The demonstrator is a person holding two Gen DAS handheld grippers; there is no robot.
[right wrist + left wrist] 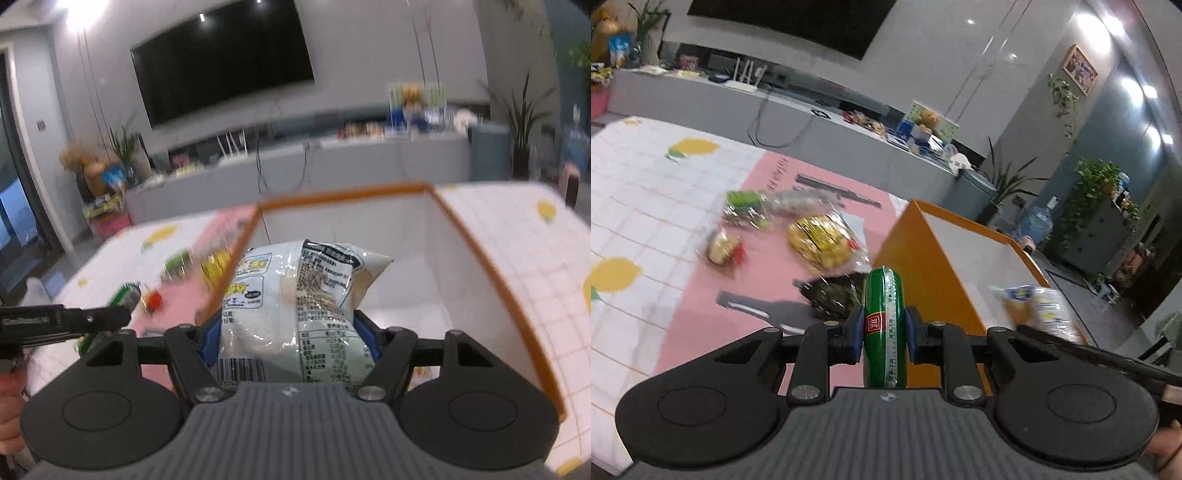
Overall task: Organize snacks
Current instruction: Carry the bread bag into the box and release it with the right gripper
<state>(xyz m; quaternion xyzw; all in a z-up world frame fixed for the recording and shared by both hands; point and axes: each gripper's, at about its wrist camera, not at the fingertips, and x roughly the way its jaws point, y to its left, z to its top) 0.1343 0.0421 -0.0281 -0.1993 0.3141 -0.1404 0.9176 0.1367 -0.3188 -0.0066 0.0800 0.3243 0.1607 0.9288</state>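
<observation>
- left gripper (884, 334): jaws closed tight on a green sausage stick (884, 317), pinched mid-length so it stands upright between the blue pads (857, 332); held above the pink mat (713, 306), just left of the orange box (923, 266).
- right gripper (291, 339): jaws parted about a bag's width and clamped on a white snack bag (295, 295) by its lower end; the bag hangs over the box's white inside, likely ready to drop.
- orange box rim (480, 251) sits on the lemon-print tablecloth (535, 258); it looks like the collecting bin.
- farther left on the mat: a dark packet (831, 295), yellow packet (823, 240), small red-and-yellow packet (722, 249) and green packet (744, 208), all loose, probably not yet sorted.
</observation>
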